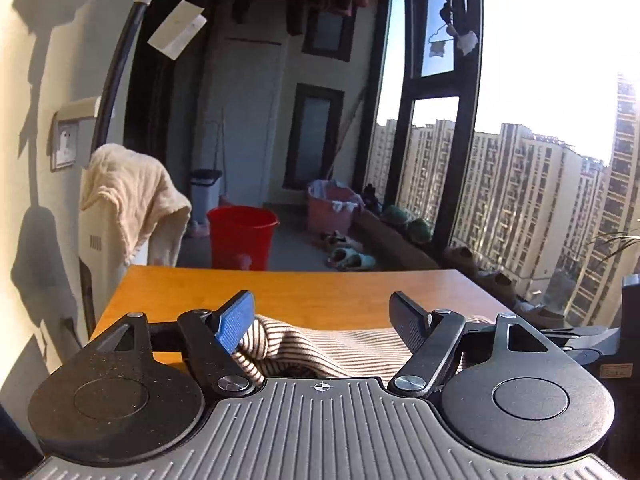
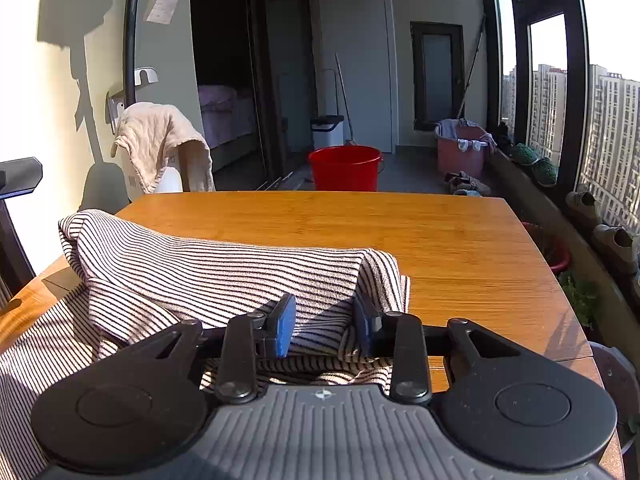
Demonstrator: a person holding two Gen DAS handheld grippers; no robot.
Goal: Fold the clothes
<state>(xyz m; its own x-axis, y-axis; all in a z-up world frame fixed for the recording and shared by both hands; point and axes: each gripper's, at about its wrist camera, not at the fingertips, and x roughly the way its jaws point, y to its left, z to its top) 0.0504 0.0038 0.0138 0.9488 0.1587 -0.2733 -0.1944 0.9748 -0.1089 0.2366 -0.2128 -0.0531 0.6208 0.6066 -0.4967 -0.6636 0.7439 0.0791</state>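
Note:
A white garment with thin dark stripes (image 2: 224,276) lies bunched on the near left part of the wooden table (image 2: 440,240). My right gripper (image 2: 325,326) is open, its blue-padded fingers standing apart just above a fold of the striped cloth, holding nothing. In the left wrist view the same striped garment (image 1: 320,346) lies under and between my left gripper's (image 1: 322,314) fingers. That gripper is wide open and empty over the table (image 1: 320,288).
A chair draped with a beige towel (image 2: 160,144) stands at the table's far left. A red bucket (image 2: 346,168) and a pink laundry basket (image 2: 460,150) sit on the floor beyond. Tall windows (image 2: 560,100) run along the right, with shoes and plants on the sill.

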